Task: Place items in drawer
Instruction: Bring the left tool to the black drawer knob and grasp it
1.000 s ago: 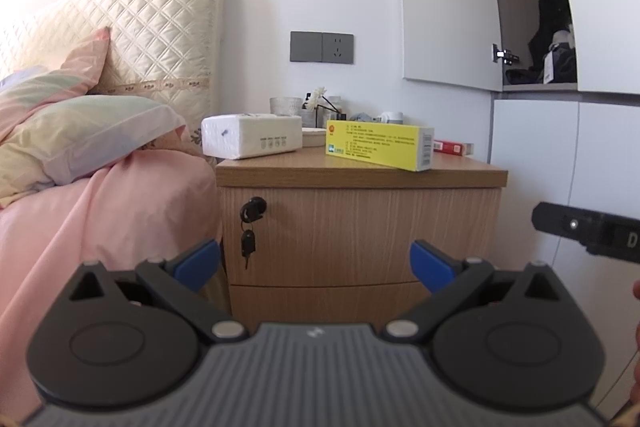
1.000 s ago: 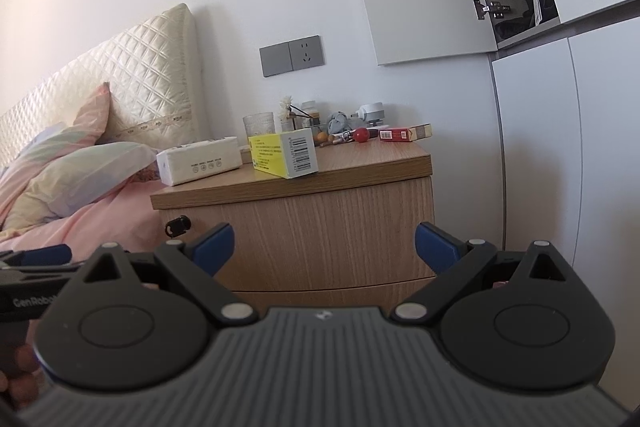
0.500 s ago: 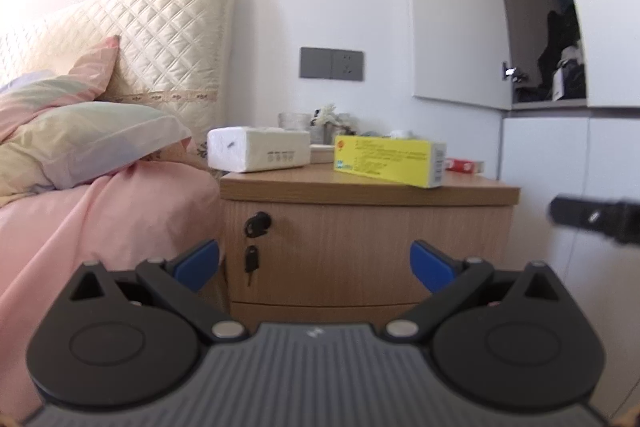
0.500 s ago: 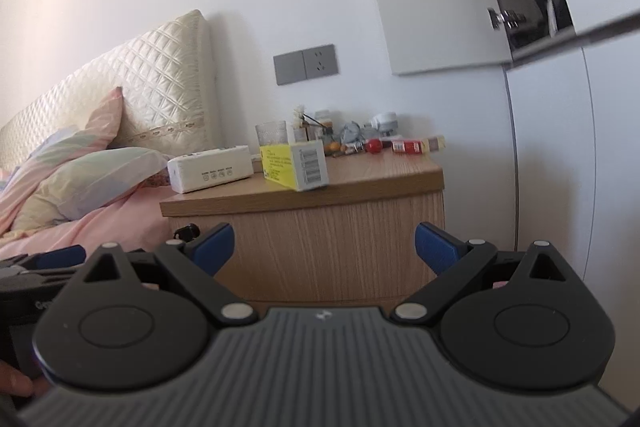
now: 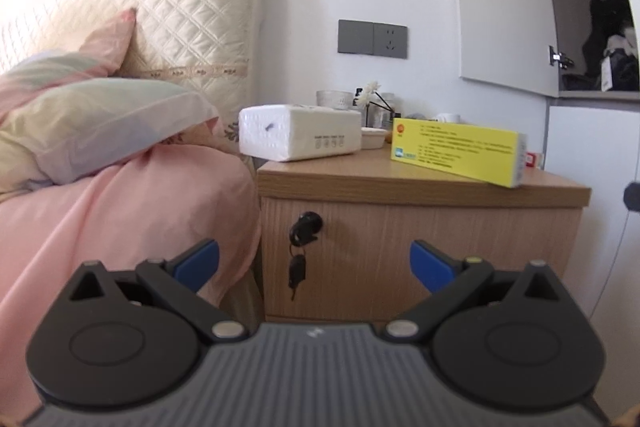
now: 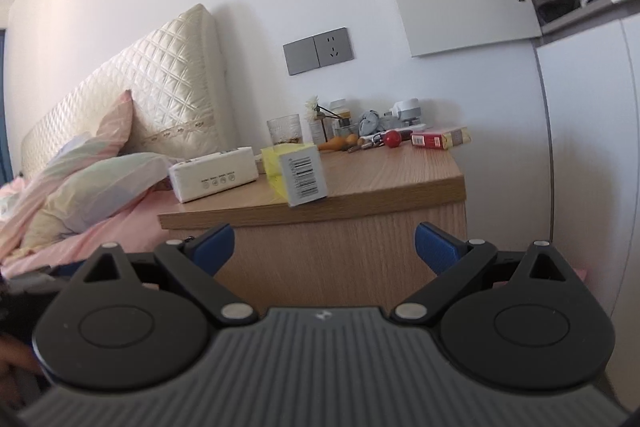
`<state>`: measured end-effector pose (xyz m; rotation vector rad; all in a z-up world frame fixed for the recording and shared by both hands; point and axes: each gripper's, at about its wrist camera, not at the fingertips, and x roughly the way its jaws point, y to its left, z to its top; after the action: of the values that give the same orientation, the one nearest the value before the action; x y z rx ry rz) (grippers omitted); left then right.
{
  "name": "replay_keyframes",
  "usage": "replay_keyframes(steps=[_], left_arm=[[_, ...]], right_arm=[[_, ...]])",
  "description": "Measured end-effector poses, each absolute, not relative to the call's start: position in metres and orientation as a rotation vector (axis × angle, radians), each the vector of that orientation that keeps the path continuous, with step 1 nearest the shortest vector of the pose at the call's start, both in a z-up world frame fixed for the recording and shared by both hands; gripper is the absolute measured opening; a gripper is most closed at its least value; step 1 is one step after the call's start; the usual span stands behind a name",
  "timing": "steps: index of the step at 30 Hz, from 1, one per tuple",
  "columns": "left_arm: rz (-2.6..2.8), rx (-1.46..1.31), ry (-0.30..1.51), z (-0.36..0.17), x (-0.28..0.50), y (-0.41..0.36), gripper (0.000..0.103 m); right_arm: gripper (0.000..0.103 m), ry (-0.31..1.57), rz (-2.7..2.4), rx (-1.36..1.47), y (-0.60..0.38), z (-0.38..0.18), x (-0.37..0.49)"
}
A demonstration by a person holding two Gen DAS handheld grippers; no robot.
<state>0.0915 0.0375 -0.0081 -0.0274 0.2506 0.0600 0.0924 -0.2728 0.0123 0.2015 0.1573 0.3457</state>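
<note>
Left wrist view, left to right: a bed [image 5: 120, 195] with pink bedding and a pillow [image 5: 100, 127] against a quilted headboard [image 5: 192, 27]; beside it a wooden nightstand [image 5: 420, 183]. Its top drawer [image 5: 420, 251] is closed, with a key [image 5: 298, 269] hanging from the lock. On top lie a white tissue pack [image 5: 298, 133] at the left edge and a yellow box [image 5: 456, 151] towards the front right. The left gripper [image 5: 315, 263] is spread wide and empty, facing the drawer front without touching it.

Right wrist view: the right gripper [image 6: 325, 249] is likewise wide apart and empty. A red box [image 6: 440, 138] and small clutter sit at the nightstand's back.
</note>
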Motion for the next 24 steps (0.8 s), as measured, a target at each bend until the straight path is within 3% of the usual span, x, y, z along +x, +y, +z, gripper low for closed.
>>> replay_keyframes(steps=[13,24], left_arm=[[-0.08,0.145,0.349,-0.037,0.177,0.064,0.102],[-0.18,0.163,0.376,-0.054,0.205,0.074,0.103]], right_arm=[[0.099,0.245,0.355,0.17,-0.293,-0.032,0.181],[0.103,0.207,0.407,0.1,-0.287,-0.047,0.203]])
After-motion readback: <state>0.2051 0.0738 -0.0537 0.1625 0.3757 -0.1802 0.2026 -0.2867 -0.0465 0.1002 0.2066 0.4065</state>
